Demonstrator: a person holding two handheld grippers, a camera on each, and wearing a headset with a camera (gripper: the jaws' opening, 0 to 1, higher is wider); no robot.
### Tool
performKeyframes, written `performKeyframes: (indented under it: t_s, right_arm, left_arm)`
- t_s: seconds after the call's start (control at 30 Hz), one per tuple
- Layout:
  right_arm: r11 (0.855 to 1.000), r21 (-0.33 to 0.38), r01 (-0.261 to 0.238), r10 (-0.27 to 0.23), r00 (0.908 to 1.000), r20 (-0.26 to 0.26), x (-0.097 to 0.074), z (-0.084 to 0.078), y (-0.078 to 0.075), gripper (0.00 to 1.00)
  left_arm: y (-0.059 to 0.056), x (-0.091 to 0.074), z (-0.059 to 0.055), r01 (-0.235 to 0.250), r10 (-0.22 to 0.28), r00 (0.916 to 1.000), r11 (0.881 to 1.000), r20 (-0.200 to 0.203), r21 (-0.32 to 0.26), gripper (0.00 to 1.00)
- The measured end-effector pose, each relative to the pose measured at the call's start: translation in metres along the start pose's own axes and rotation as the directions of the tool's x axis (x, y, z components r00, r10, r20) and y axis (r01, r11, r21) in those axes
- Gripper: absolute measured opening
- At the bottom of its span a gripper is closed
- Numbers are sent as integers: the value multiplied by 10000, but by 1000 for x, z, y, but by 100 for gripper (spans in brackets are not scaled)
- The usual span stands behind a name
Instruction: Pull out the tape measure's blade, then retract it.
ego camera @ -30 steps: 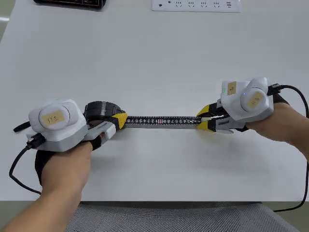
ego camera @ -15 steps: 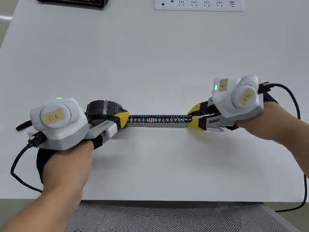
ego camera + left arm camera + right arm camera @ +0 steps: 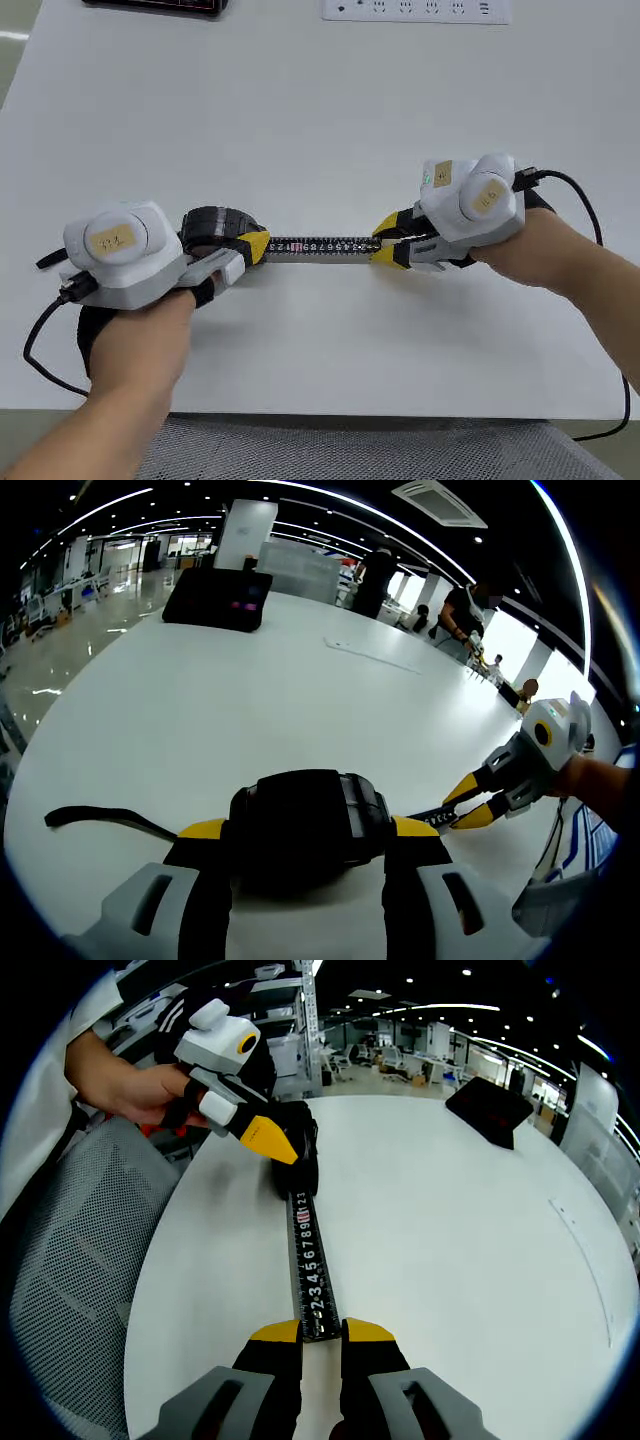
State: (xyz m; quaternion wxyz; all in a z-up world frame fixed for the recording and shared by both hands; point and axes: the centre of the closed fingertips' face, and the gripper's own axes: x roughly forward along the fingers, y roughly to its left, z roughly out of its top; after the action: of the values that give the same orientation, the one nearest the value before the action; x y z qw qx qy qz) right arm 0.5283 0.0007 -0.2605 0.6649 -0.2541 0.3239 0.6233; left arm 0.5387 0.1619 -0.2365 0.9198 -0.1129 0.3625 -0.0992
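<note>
1. The left gripper [image 3: 238, 256] is clenched on the tape measure [image 3: 210, 228], which lies on the worktop [image 3: 320, 120].
2. The blade [image 3: 322, 246] shows less length than a second ago.
3. The right gripper [image 3: 385, 246], pinching the blade's tip, has moved closer, so retraction looks underway.

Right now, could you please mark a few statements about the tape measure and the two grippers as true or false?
1. The left gripper is shut on the tape measure case. True.
2. The blade is fully wound into the case. False: a numbered stretch of it spans from the case to the right gripper.
3. The right gripper pinches the free end of the blade. True.
4. The power strip lies right beside the case. False: it lies at the far edge of the table, well apart from the case.
</note>
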Motion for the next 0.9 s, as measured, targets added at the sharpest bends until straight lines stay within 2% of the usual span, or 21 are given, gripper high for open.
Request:
performKeyframes:
  t_s: [0.9]
  right_arm:
    - [9995, -121, -297, 301, 9990, 344, 23, 22, 1, 10]
  left_arm:
    - [0, 0, 0, 81, -81, 10000, 9999, 26, -91, 56]
